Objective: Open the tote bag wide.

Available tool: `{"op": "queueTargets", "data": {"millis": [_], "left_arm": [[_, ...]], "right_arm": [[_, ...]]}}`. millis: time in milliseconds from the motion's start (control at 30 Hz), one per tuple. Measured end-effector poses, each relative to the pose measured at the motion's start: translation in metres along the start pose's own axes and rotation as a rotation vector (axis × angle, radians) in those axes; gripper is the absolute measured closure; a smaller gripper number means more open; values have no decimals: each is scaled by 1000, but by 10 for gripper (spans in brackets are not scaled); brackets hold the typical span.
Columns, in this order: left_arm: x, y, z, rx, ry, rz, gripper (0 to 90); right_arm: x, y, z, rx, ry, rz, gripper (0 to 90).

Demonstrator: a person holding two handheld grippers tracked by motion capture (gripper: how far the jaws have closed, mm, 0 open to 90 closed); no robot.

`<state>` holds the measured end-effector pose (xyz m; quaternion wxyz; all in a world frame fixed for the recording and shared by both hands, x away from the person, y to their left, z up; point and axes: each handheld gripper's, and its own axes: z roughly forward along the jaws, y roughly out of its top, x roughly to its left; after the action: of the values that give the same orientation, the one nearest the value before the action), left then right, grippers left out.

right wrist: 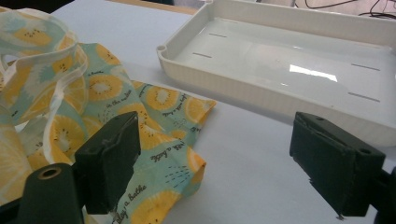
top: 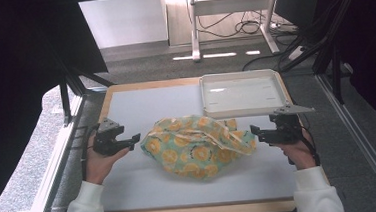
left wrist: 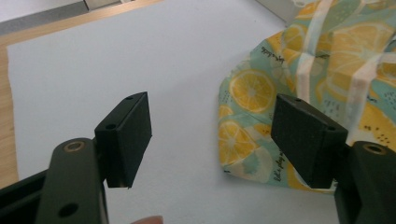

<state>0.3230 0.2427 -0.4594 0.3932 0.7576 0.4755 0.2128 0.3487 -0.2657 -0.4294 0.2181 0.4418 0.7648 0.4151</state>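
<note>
Left gripper [top: 134, 140]: fingers wide apart, empty, just left of the bag.
Lemon-print bag [top: 197, 145]: crumpled mid-table [top: 131, 185], below the white tray [top: 240, 93].
Right gripper [top: 256, 132]: fingers spread, empty, near bag's right corner.
Tip: pinch opposite edges, not loose handles.

Teal cloth bag [top: 199, 145] printed with yellow lemon slices; white tray [top: 242, 93].

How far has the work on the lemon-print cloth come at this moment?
Done: nothing visible; the lemon-print cloth lies crumpled on the mat, the white tray is empty. In hand: the left gripper and right gripper flank the cloth, jaws open, not gripping. Left: grasping and all handling of the cloth.
</note>
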Motion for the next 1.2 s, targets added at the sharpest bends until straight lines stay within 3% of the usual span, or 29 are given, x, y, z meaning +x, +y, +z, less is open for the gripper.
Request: {"op": "queueTargets", "data": {"millis": [367,1200], "left_arm": [[8,-4,-4,-5,-13,-24,299],[12,-3,-16,-29,-12,-28,300]], "right_arm": [[1,0,3,-13,-12,-7,164],[2,-5,4,0,-34,-29,148]]}}
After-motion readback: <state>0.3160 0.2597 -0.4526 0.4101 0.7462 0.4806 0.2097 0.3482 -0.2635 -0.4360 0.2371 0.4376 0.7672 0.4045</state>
